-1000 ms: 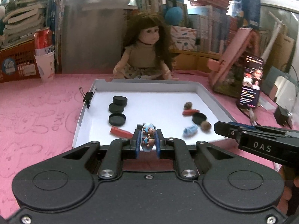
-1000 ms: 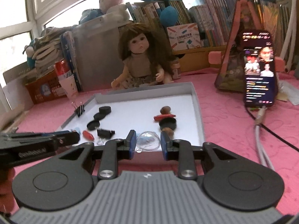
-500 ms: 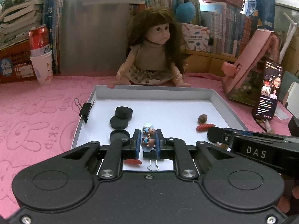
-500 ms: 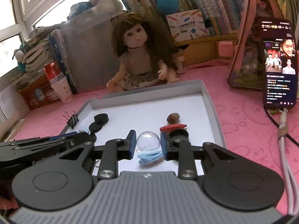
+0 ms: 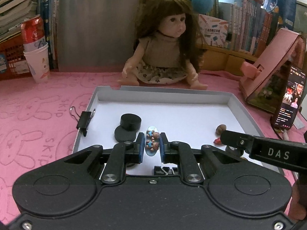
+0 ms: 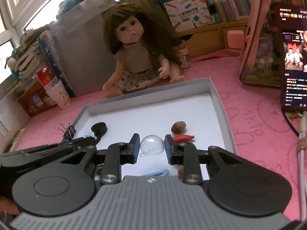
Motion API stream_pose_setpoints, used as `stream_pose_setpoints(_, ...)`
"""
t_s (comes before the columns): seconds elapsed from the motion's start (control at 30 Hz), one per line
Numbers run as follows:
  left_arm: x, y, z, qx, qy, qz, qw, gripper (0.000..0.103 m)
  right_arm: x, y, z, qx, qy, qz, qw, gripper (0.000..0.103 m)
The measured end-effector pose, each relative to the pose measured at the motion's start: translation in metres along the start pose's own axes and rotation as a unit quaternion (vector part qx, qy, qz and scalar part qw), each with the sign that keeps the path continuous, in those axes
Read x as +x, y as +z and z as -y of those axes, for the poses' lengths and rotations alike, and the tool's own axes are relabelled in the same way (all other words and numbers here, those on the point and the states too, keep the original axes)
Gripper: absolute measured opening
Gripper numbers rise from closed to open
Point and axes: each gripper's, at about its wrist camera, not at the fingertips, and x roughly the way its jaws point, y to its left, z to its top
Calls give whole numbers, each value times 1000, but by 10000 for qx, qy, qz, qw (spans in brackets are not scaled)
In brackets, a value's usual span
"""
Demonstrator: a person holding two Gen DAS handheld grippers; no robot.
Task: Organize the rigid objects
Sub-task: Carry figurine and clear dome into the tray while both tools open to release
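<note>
1. One grey tray (image 5: 238, 103) lies on the pink cloth (image 5: 38, 115), with one doll (image 5: 163, 44) sitting just beyond its far wall.
2. Inside the tray I count two black discs (image 5: 130, 121) near its left wall, one overlapping the other; one brown nut (image 6: 178, 126) and one red piece (image 6: 183, 138) near its right wall; one binder clip (image 5: 84, 119) on the left wall.
3. My left gripper (image 5: 152, 143), over the tray's near half, is clamped tight on a small oval bear charm (image 5: 152, 140).
4. My right gripper (image 6: 151, 146), also over the tray's near half, pinches a clear dome (image 6: 152, 145), jaws only slightly apart.
5. Only the right view shows a blue hair clip (image 6: 157, 173) by the tray's near edge; only the left view shows a second binder clip (image 5: 165, 170) there.
</note>
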Motion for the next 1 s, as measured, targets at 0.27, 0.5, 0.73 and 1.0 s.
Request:
stream_pose_setpoints(0.27, 17, 0, 3, -72, -44, -175, 9998, 15, 13, 1, 1, 70, 41, -210, 9997, 33)
stream_pose_setpoints(0.5, 29, -1, 3, -105, 20, -263, 9996, 15, 19, -2, 5, 126, 8, -295, 9995, 33)
stream_pose_setpoints(0.73, 34, -3, 2, -94, 104, -254, 9996, 15, 21, -2, 6, 131, -32, -328, 9994, 33)
stream_pose_setpoints(1.0, 34, -4, 1, -160, -31, -216, 9996, 15, 21, -2, 1, -33, -136, -316, 9994, 35)
